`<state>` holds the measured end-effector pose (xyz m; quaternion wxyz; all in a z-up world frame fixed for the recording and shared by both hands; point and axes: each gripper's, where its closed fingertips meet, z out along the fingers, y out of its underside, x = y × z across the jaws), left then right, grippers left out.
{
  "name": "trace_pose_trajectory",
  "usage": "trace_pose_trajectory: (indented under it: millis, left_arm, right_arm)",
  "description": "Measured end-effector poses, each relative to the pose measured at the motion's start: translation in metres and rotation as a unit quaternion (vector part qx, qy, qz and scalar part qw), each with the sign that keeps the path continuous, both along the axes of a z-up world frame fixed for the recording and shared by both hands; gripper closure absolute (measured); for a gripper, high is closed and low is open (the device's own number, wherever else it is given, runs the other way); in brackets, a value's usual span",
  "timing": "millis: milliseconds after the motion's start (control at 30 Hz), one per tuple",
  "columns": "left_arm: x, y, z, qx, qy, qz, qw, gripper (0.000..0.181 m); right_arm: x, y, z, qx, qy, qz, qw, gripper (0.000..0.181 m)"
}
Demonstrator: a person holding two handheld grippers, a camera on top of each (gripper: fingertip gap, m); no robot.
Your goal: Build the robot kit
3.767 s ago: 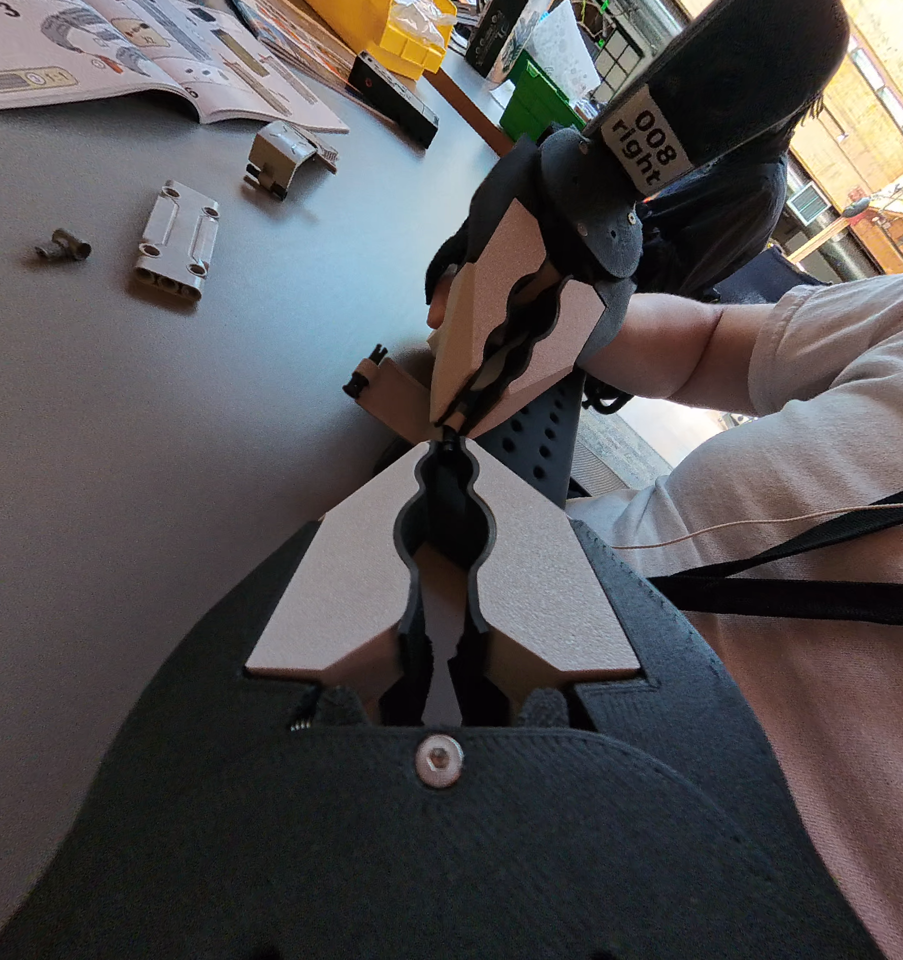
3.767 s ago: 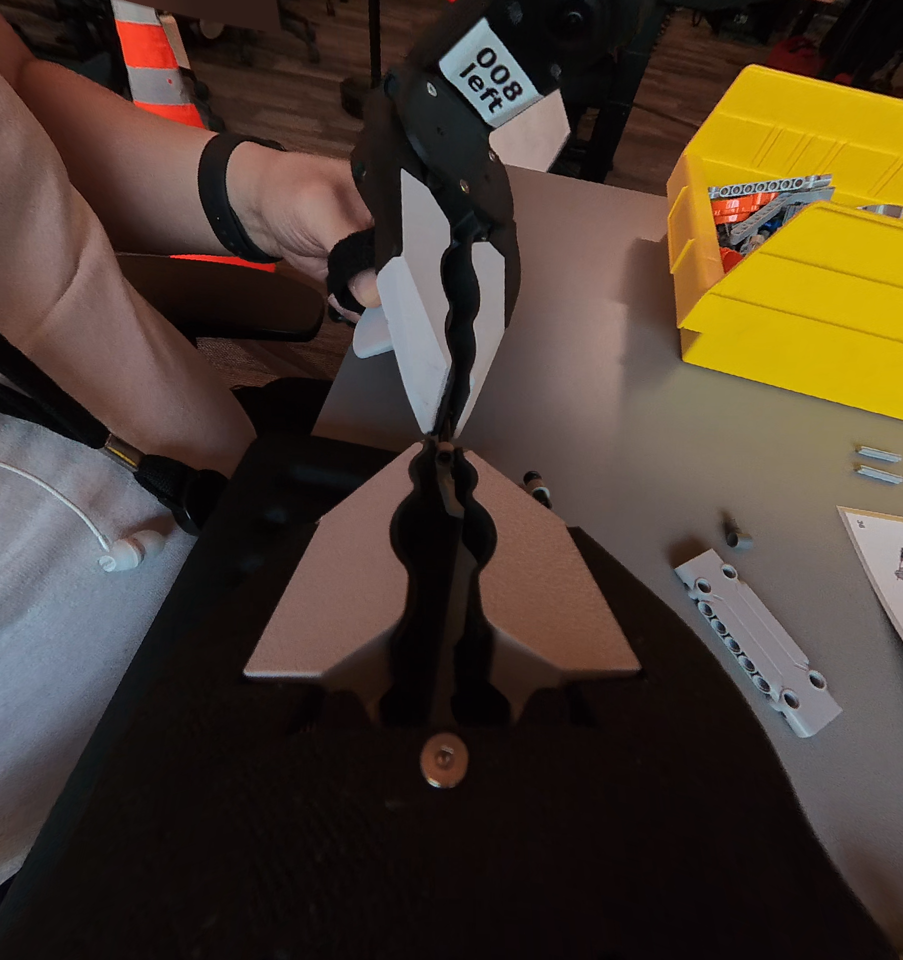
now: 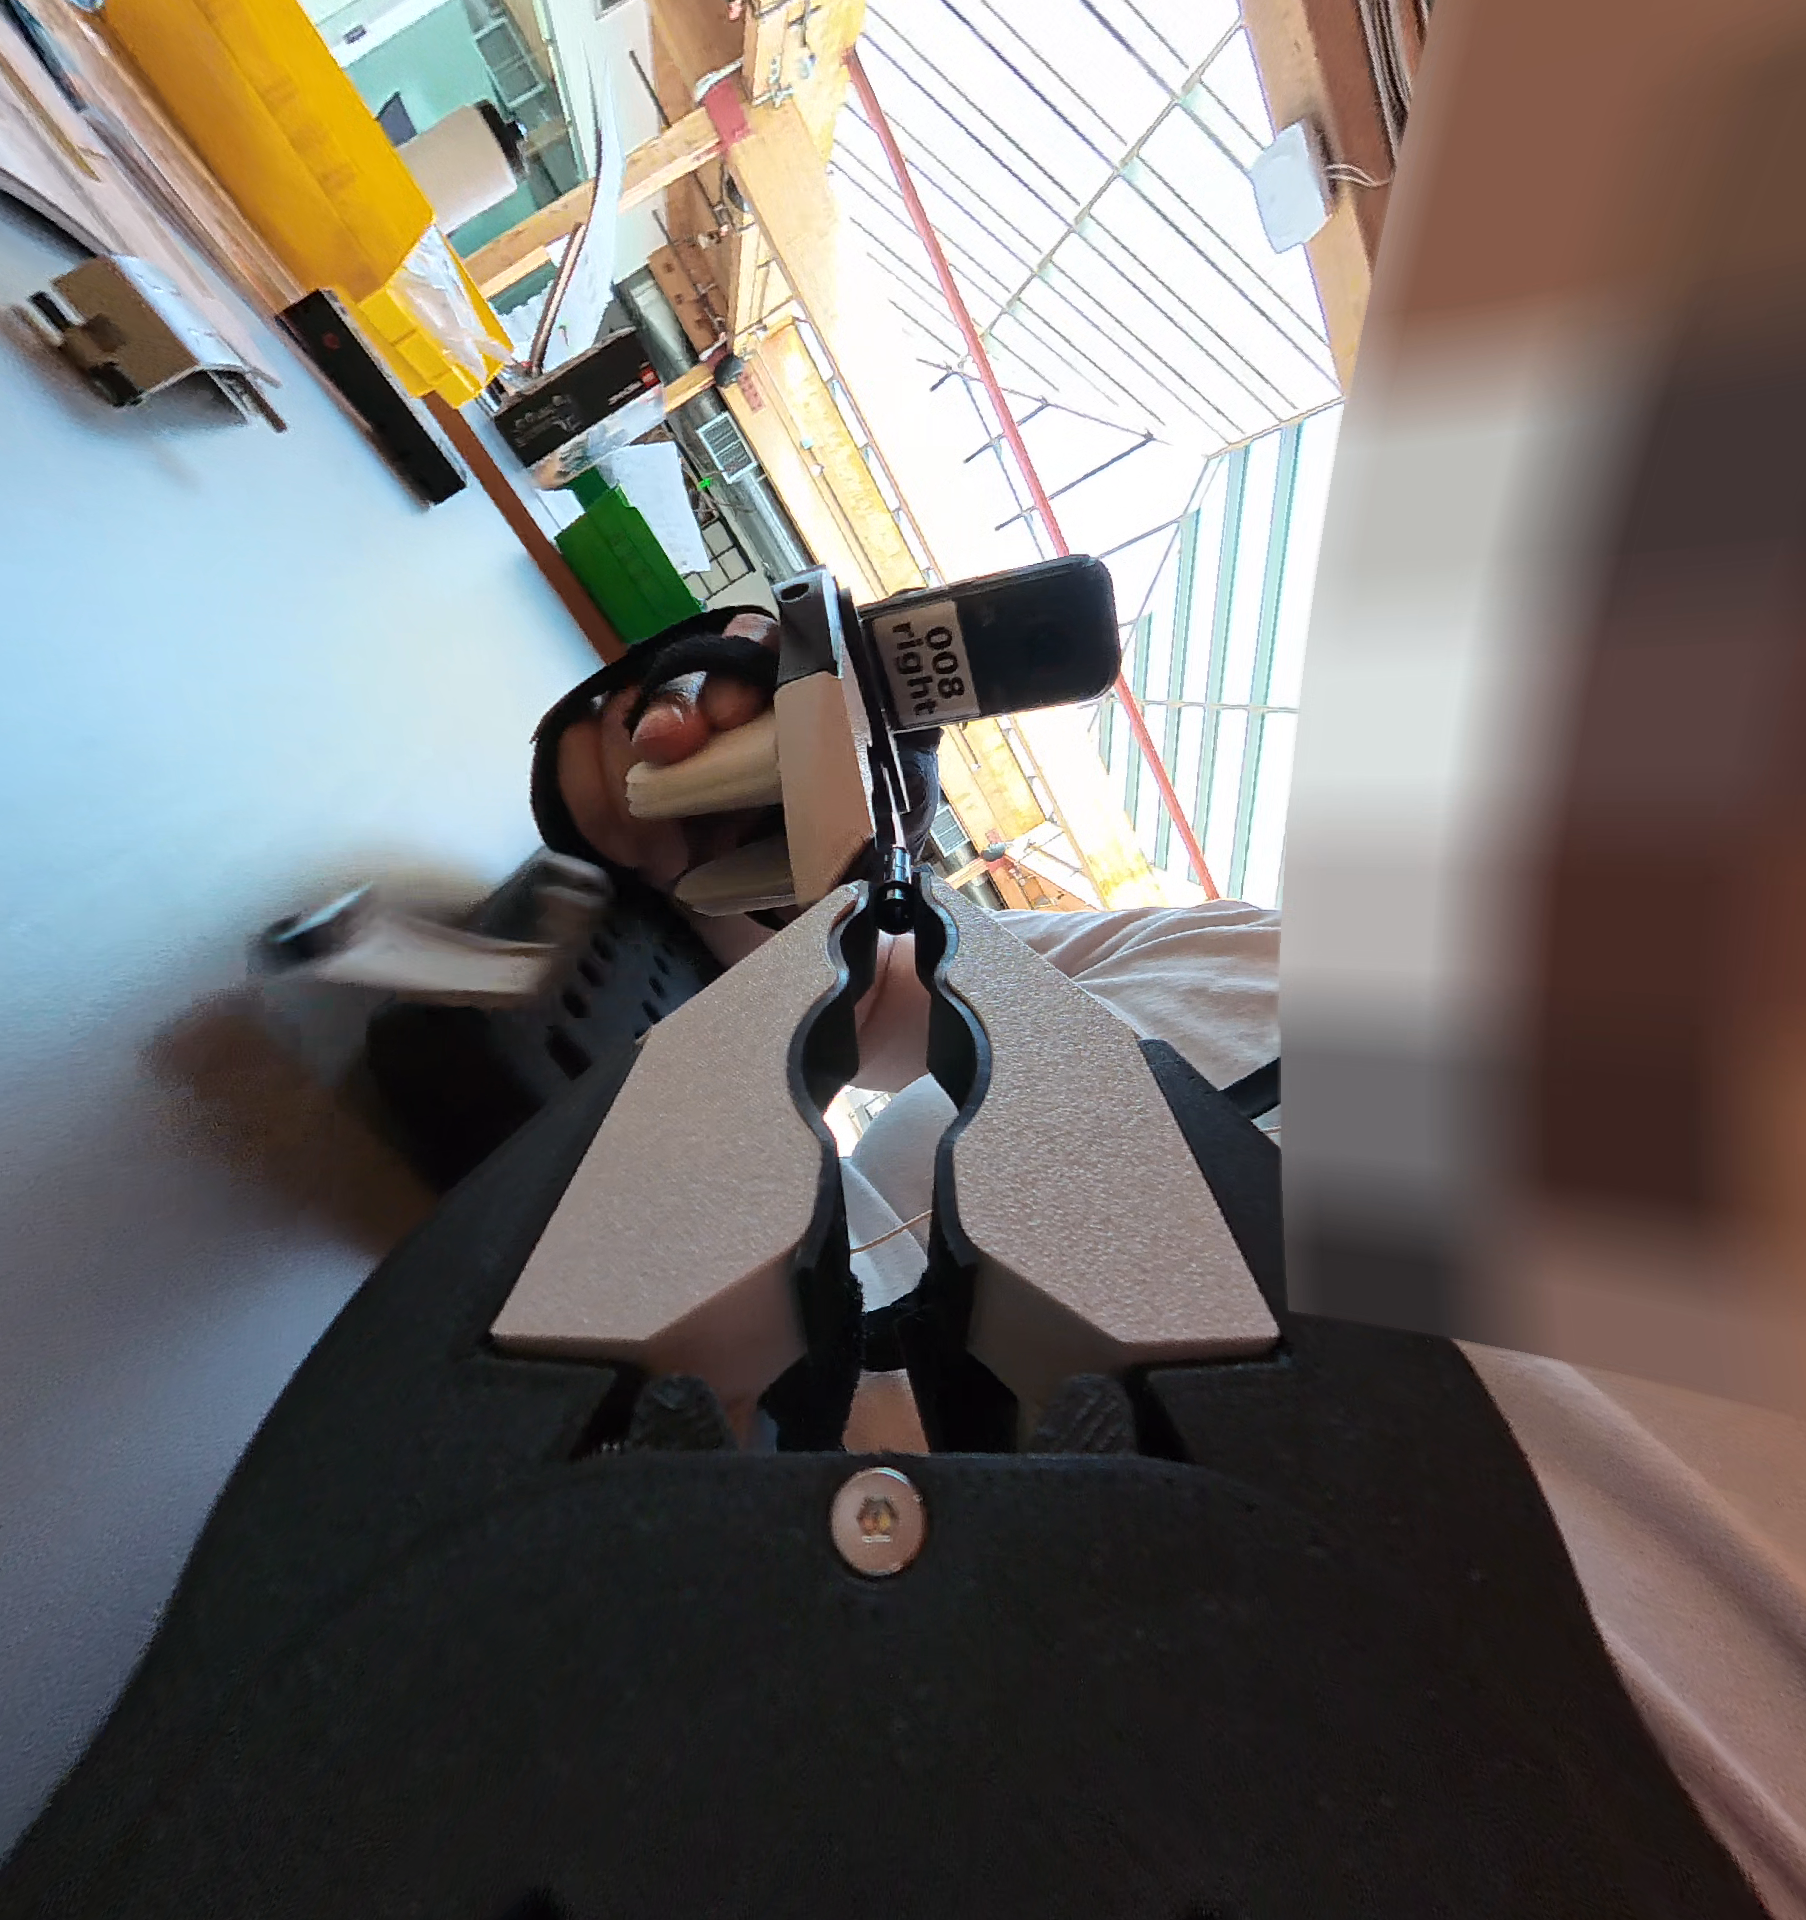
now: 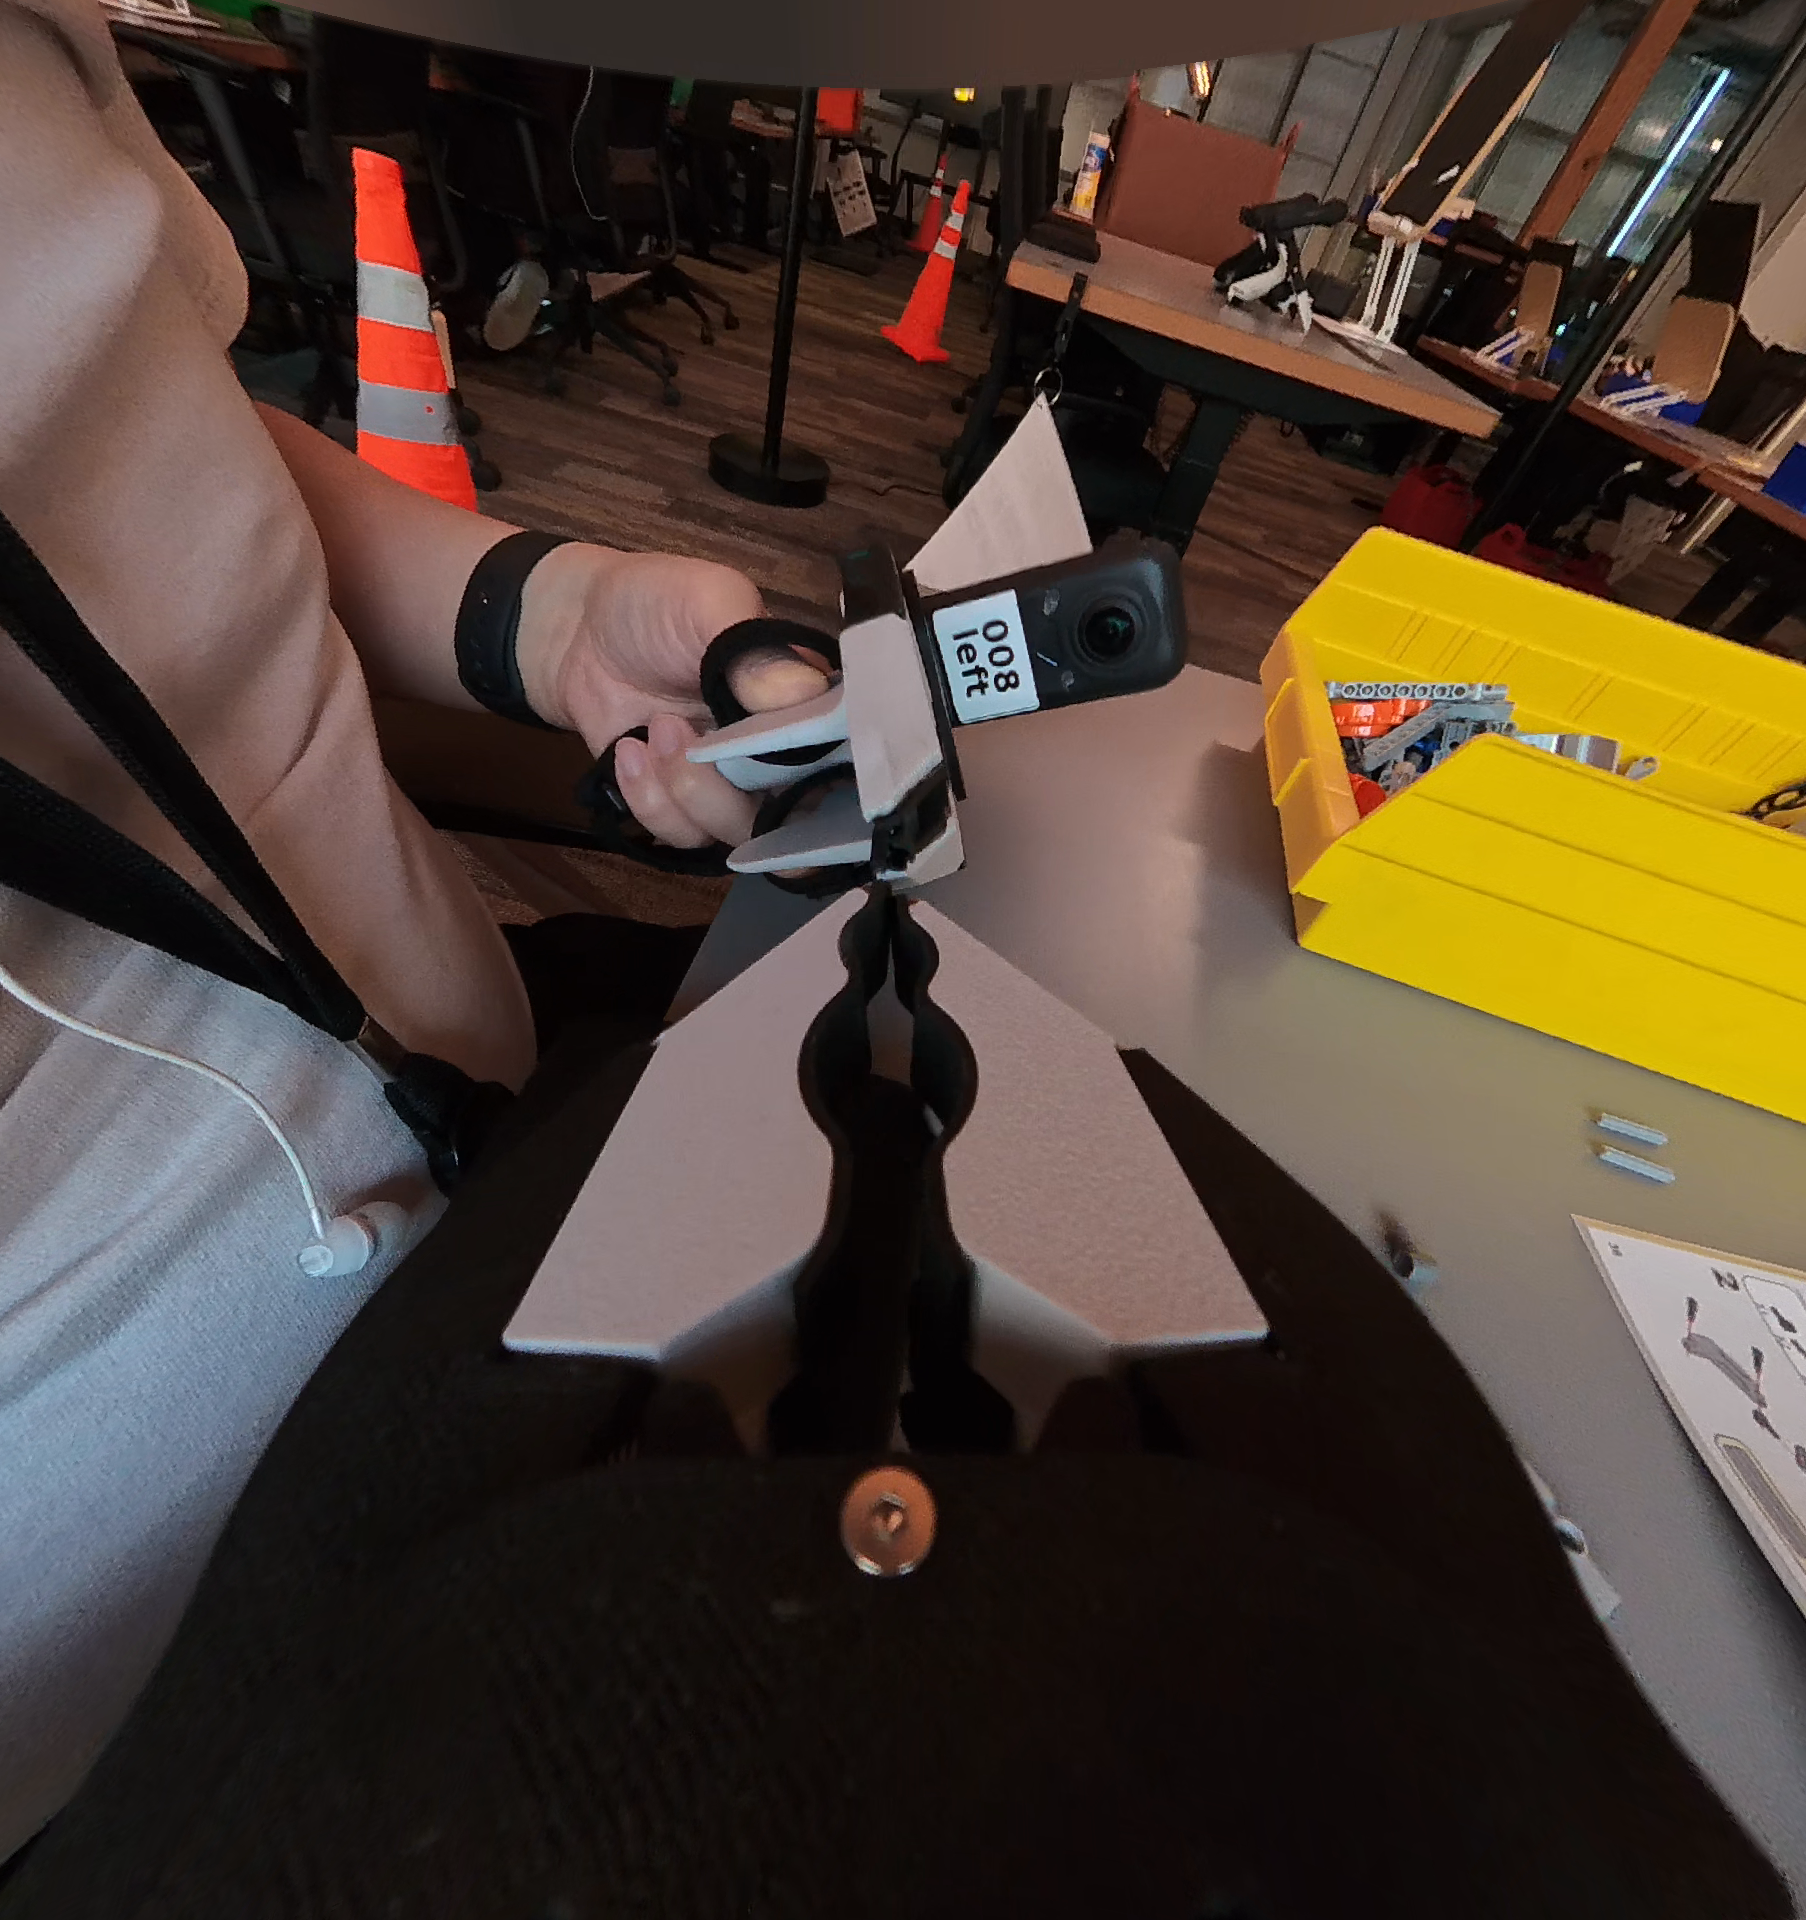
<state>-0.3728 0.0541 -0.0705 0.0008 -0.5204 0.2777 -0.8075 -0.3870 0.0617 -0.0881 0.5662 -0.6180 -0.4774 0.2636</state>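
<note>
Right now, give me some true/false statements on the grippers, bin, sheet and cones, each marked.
1. The left gripper and right gripper meet tip to tip. True.
2. The left gripper is wide open. False: its tips pinch a small black piece.
3. The yellow bin is empty. False: it holds loose grey and orange parts.
4. A printed sheet lies on the table. True.
5. The floor cones are blue. False: orange with grey bands.

My right tool (image 4: 891, 914) meets the left tool (image 4: 904, 868) tip to tip at 12 o'clock; yellow bins (image 4: 1564, 831) block 2 o'clock, with bare tabletop (image 4: 1138, 935) between
</note>
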Motion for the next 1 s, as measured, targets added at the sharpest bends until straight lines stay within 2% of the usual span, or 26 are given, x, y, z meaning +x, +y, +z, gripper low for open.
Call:
trace_pose_trajectory:
  millis: [267, 333, 533, 667, 800, 867, 1000]
  left_arm:
    - [-0.002, 0.012, -0.008, 0.029, 0.03, 0.034, 0.999, 0.177]
    - [-0.005, 0.018, -0.011, 0.04, 0.043, 0.043, 0.997, 0.177]
    - [-0.007, 0.022, -0.018, 0.084, 0.072, 0.059, 0.992, 0.177]
    - [-0.003, 0.02, -0.019, 0.091, 0.079, 0.06, 0.991, 0.177]
    - [0.0, 0.015, -0.019, 0.089, 0.074, 0.048, 0.992, 0.177]
    - [0.0, 0.012, -0.02, 0.092, 0.075, 0.044, 0.992, 0.177]
    - [0.002, 0.013, -0.021, 0.091, 0.079, 0.046, 0.992, 0.176]
  right_arm:
    - [0.007, 0.009, -0.009, -0.034, -0.002, -0.011, 0.999, 0.18]
    - [0.011, 0.013, -0.01, -0.039, -0.003, -0.019, 0.999, 0.17]
    - [0.009, 0.014, -0.005, -0.072, 0.034, -0.008, 0.997, 0.158]
    - [0.001, 0.01, -0.001, -0.029, 0.017, 0.0, 0.999, 0.16]
    - [0.0, 0.011, -0.007, 0.01, -0.027, -0.017, 0.999, 0.173]
    - [0.002, 0.011, -0.006, 0.009, -0.024, -0.019, 1.0, 0.179]
    - [0.005, 0.013, -0.009, -0.019, -0.021, -0.024, 0.999, 0.179]
